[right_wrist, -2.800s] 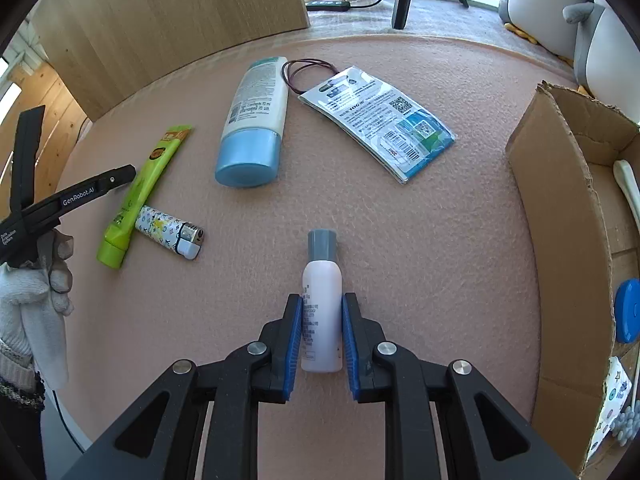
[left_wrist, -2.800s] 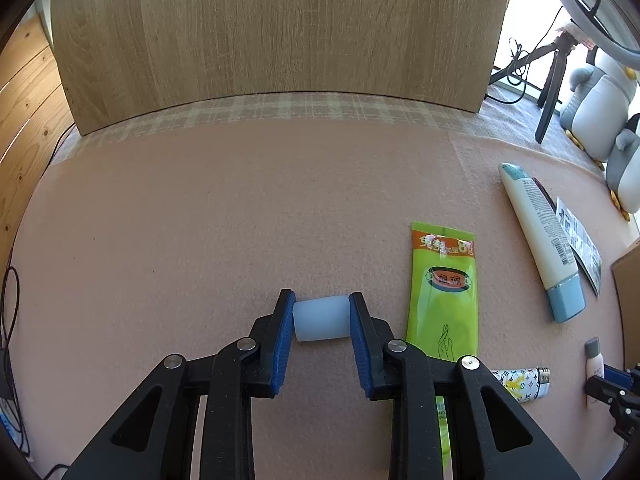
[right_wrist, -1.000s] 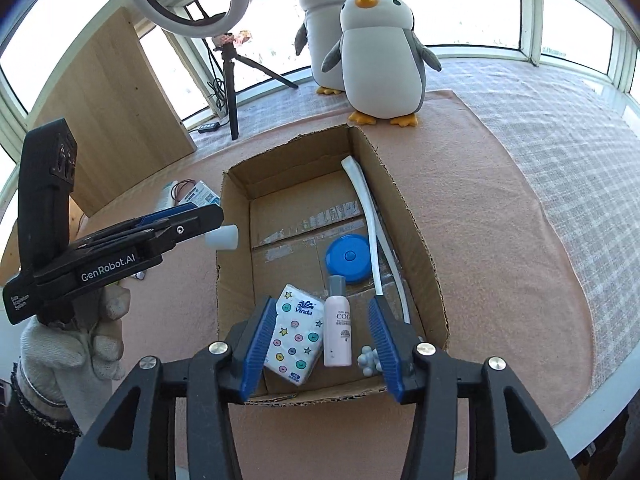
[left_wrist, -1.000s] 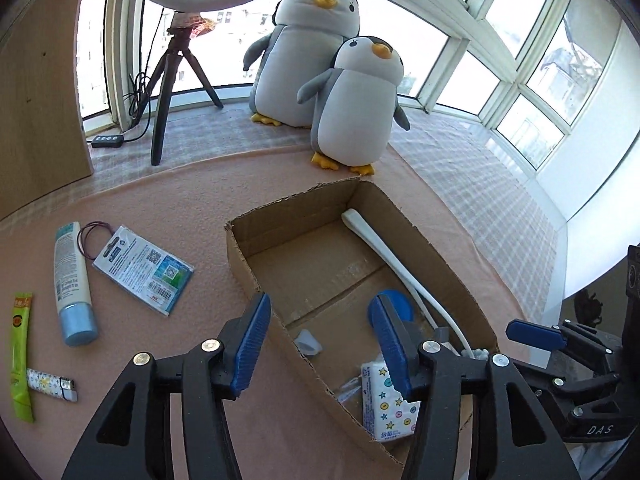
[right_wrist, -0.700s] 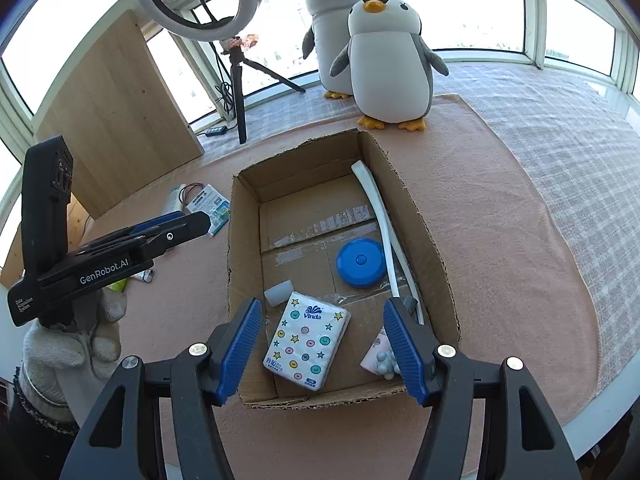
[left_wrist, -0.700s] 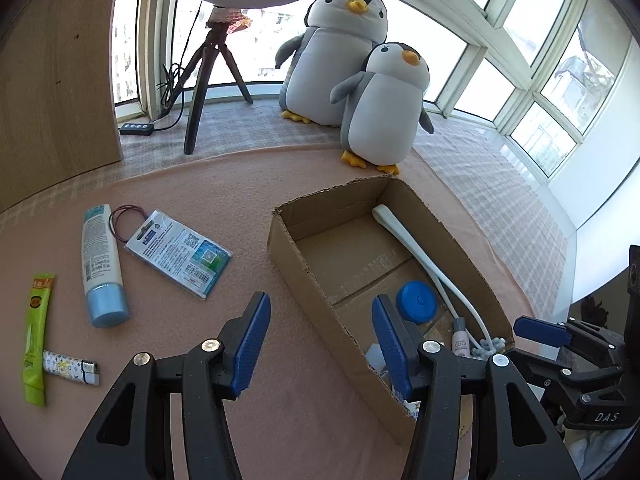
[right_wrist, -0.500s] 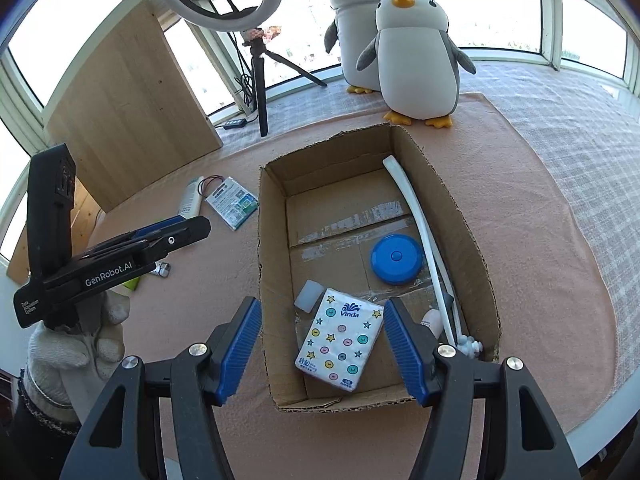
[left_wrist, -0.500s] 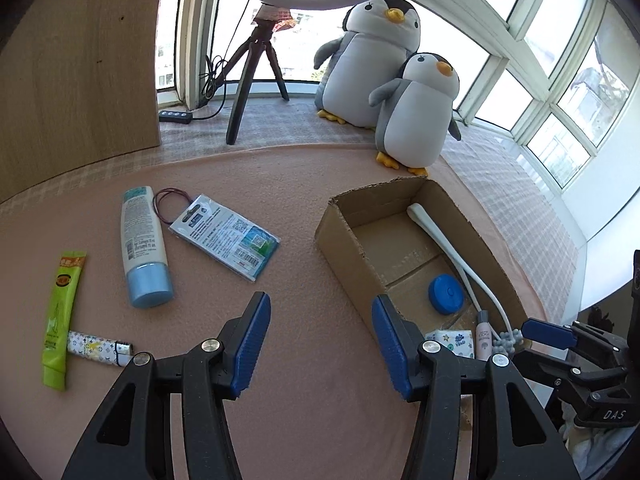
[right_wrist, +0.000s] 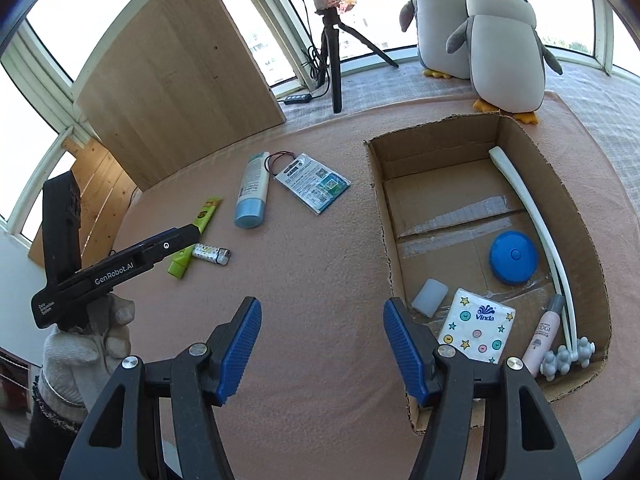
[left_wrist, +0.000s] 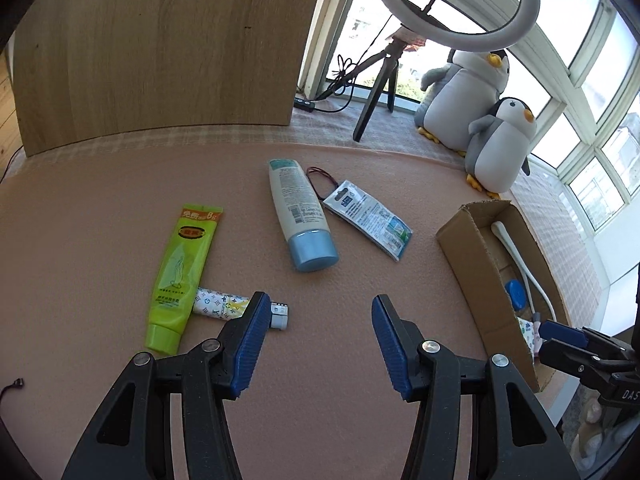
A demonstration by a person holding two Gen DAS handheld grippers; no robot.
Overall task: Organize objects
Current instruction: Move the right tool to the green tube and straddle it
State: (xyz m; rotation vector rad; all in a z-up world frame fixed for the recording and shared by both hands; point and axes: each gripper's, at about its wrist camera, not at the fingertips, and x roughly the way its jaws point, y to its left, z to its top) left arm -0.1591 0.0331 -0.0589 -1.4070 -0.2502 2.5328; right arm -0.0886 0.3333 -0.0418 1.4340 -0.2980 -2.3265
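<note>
now both tongs stand wide with nothing between the pads: left tongs (left_wrist: 316, 340) over bare pink tabletop (left_wrist: 100, 240), just beside the lighter (left_wrist: 240, 309) and green tube (left_wrist: 182, 276); right tongs (right_wrist: 322, 344) hang at the cardboard box (right_wrist: 382, 216) wall, tissue pack (right_wrist: 476, 330) and blue disc (right_wrist: 513, 256) inside.

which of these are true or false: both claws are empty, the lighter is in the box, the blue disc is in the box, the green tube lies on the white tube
1. Both claws are empty: true. The left claw and the right claw stand open with nothing between them.
2. The lighter is in the box: false. The lighter lies on the mat beside the green tube.
3. The blue disc is in the box: true. The blue disc rests on the floor of the cardboard box.
4. The green tube lies on the white tube: false. The white tube lies apart from it.
</note>
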